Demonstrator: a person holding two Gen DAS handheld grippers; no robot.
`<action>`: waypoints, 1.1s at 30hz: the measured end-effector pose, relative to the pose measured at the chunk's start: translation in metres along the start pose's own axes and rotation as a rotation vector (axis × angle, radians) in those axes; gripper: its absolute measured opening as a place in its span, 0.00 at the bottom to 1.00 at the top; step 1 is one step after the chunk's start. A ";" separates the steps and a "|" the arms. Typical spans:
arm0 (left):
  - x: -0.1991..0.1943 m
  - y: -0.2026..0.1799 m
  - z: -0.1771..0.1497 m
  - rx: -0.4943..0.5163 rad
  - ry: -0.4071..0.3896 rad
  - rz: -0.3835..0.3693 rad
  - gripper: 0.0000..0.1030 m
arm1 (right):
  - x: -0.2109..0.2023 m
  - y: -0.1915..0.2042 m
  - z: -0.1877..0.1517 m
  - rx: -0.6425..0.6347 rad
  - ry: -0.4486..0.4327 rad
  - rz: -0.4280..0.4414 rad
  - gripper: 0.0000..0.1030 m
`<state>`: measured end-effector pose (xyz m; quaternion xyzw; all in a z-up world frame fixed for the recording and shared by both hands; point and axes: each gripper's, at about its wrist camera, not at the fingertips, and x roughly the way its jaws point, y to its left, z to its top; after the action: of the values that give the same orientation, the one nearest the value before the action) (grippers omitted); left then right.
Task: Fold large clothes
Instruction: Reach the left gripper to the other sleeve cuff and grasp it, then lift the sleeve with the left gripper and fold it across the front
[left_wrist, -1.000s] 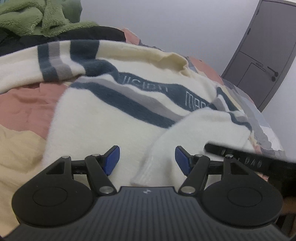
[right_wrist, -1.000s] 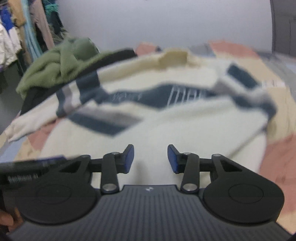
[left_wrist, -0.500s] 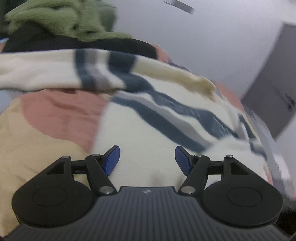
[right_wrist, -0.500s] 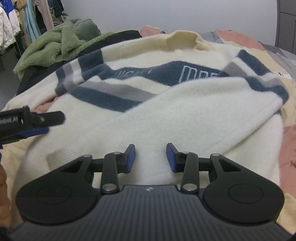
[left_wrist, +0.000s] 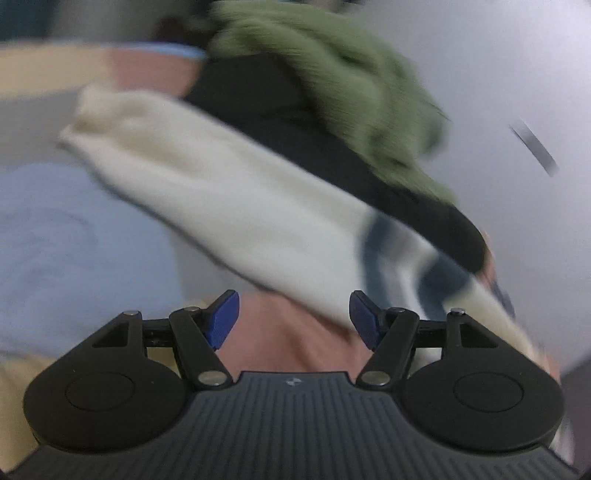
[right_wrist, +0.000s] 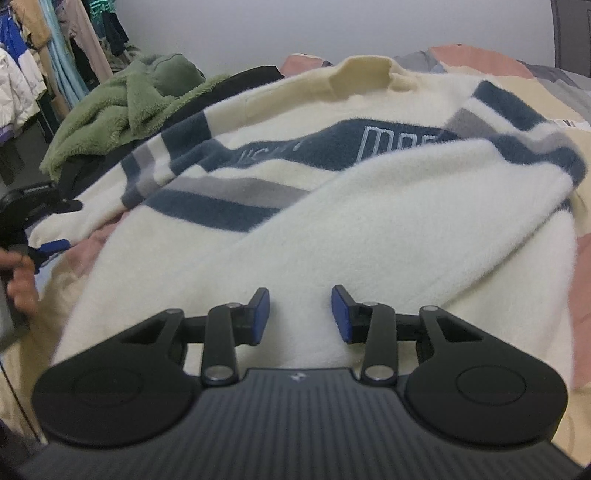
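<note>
A cream sweater (right_wrist: 332, 206) with navy and grey stripes lies spread on the bed, one sleeve folded across its front. My right gripper (right_wrist: 299, 314) is open and empty, low over the sweater's lower body. My left gripper (left_wrist: 293, 319) is open and empty; its blurred view faces the sweater's other sleeve (left_wrist: 207, 188), stretched out to the left with its cuff (left_wrist: 85, 122) at the far end. The left gripper also shows at the left edge of the right wrist view (right_wrist: 44, 236), beside that sleeve.
A patchwork quilt (right_wrist: 583, 254) in pink, yellow and blue covers the bed. A green fleece garment (right_wrist: 125, 110) and a black garment (left_wrist: 332, 147) lie piled behind the sweater. Clothes hang on a rack (right_wrist: 44, 66) at the far left.
My left gripper has swung left, from over the sweater's body to facing the outstretched sleeve. My right gripper has held almost still over the lower body. Both stay open.
</note>
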<state>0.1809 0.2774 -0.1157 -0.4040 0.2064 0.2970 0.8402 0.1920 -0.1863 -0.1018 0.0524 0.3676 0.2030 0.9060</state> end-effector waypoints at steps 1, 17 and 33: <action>0.006 0.009 0.007 -0.042 0.001 0.019 0.69 | 0.001 0.000 0.000 -0.002 -0.002 0.003 0.38; 0.052 0.126 0.086 -0.481 -0.126 -0.076 0.67 | 0.014 0.011 -0.006 -0.139 -0.052 -0.038 0.40; 0.073 0.158 0.102 -0.474 -0.133 -0.167 0.21 | 0.021 0.030 -0.014 -0.282 -0.092 -0.127 0.41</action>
<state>0.1403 0.4618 -0.1869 -0.5851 0.0413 0.2923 0.7553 0.1857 -0.1511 -0.1183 -0.0895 0.2959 0.1924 0.9314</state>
